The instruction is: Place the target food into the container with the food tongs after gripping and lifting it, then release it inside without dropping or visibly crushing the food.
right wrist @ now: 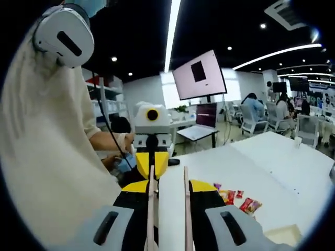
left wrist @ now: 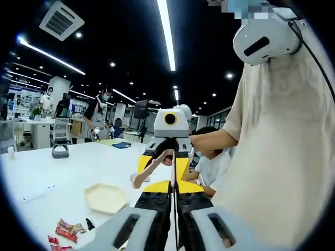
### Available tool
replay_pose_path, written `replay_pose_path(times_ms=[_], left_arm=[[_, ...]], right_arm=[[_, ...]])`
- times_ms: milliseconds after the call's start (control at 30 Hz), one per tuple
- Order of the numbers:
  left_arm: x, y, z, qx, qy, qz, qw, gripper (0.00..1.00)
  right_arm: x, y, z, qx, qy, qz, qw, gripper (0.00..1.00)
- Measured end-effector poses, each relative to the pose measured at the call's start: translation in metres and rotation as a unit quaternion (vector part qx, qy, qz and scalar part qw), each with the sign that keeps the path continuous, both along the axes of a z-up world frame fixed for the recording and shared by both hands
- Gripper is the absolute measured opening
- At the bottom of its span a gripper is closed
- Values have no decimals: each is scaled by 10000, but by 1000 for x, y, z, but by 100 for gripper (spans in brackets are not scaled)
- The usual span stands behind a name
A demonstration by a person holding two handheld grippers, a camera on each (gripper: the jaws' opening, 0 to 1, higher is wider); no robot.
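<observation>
In the right gripper view my right gripper (right wrist: 168,186) is shut on the pale pink food tongs (right wrist: 151,209), whose two arms run forward side by side with a gap between them. Facing it, my left gripper (right wrist: 152,159) hangs in the air in front of the person. The left gripper view has my left gripper (left wrist: 173,197) shut with nothing in it, and the right gripper (left wrist: 167,157) opposite, its tongs (left wrist: 149,170) pointing down-left. A beige hexagonal container (left wrist: 106,197) lies on the white table (left wrist: 63,172); its corner (right wrist: 285,235) is at lower right. Red snack packets (left wrist: 65,230) lie near it (right wrist: 230,196).
A person in a beige shirt (left wrist: 282,157) with a white headset (left wrist: 264,39) stands close behind both grippers. Another headset (left wrist: 60,151) rests on the table. Other people sit and stand at desks further back. A monitor (right wrist: 199,75) stands behind the table.
</observation>
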State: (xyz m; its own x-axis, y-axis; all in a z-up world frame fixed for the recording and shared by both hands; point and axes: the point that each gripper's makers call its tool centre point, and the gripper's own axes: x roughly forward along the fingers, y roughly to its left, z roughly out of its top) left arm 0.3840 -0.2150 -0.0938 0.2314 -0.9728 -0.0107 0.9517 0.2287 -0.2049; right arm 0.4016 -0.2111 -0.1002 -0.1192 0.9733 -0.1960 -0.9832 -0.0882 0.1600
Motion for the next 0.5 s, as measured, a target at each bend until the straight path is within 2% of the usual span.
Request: replay_pose_path(times_ms=[500], left_arm=[[0, -5, -1, -146, 102, -8, 9998, 0]], right_arm=[[1, -1, 13, 183, 31, -106, 9998, 27]])
